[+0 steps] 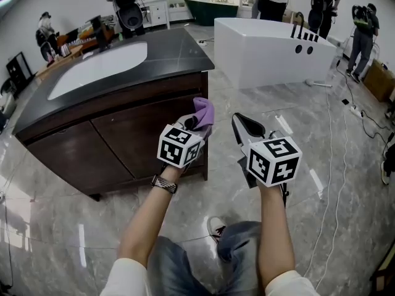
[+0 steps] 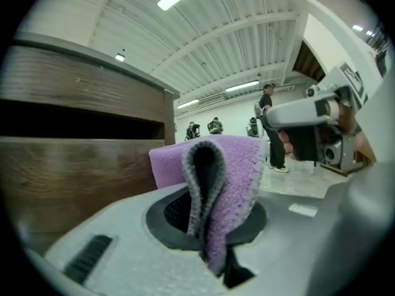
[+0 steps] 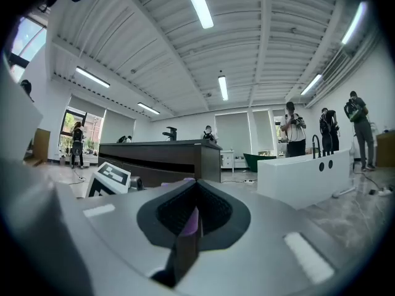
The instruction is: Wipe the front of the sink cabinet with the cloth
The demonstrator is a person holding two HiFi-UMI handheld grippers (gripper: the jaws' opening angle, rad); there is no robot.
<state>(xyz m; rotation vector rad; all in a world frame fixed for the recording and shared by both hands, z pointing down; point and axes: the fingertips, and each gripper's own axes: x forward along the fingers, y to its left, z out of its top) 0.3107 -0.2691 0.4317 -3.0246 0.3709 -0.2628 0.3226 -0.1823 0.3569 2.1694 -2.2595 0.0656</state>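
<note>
Head view: forearm extended, left tool point(image 1: 196, 124) clamps cloth point(image 1: 205, 110) beside cabinet point(image 1: 139, 134).

Left gripper point(image 1: 197, 124) clamped, right gripper point(image 1: 238, 120) closed

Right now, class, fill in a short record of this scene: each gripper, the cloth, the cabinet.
Left gripper: fingers shut on the purple cloth
Right gripper: fingers together, right of the cloth
Cloth position: near the cabinet's right front corner; contact unclear
Cabinet: dark wood front, black top, white sink
</note>
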